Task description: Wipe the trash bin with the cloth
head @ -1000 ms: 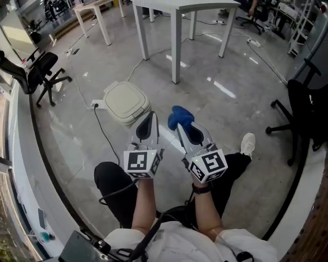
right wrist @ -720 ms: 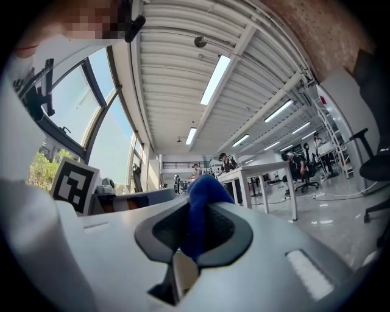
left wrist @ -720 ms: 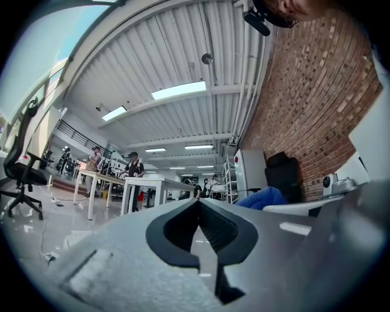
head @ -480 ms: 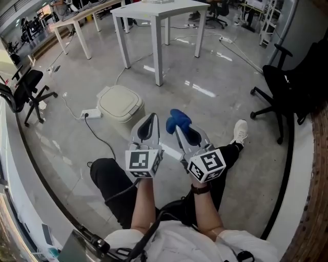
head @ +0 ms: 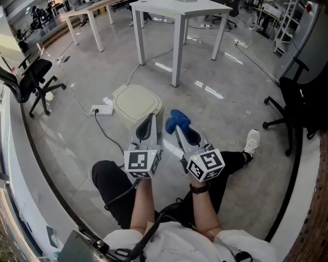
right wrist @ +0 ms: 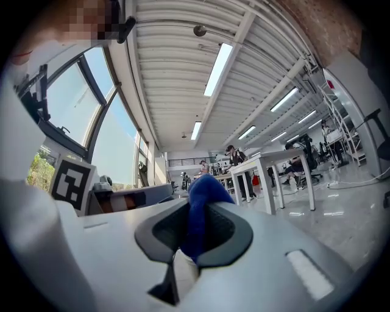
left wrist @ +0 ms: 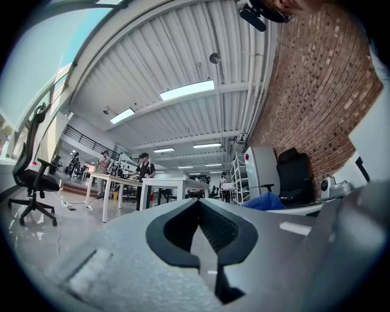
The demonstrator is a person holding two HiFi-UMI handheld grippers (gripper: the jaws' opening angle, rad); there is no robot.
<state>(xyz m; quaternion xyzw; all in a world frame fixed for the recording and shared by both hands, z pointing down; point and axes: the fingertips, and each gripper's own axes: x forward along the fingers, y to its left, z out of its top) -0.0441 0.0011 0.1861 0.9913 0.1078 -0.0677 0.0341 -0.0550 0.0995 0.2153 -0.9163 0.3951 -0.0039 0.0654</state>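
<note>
Lowest in the head view, the person is seated with dark-trousered legs stretched over the floor [head: 230,102] and both forearms raised, each marker cube tilted up at the camera. The left claw [head: 150,118] is closed on nothing. Its own view shows the dark ribbed pads pressed together with only the room beyond, so I read it as parked while the other hand carries. The right claw [head: 179,128], just right of it, is clamped on the cloth [head: 177,118], a soft deep-blue wad. It's pinched low, so a rounded lump bulges past the tips, which looks to me like a good way to offer a wiping face. Just above both claws in the frame sits the trash bin [head: 137,102], squat cream plastic with rounded corners and a smooth lid lying flat. The cloth is near it but apart, so I judge wiping not yet begun. A white power strip [head: 102,109] lies at the bin's left edge, with a black cable trailing down the frame. Farther up, a white table [head: 177,10] stands on the glossy grey concrete, and a black office chair [head: 32,77] sits at far left
</note>
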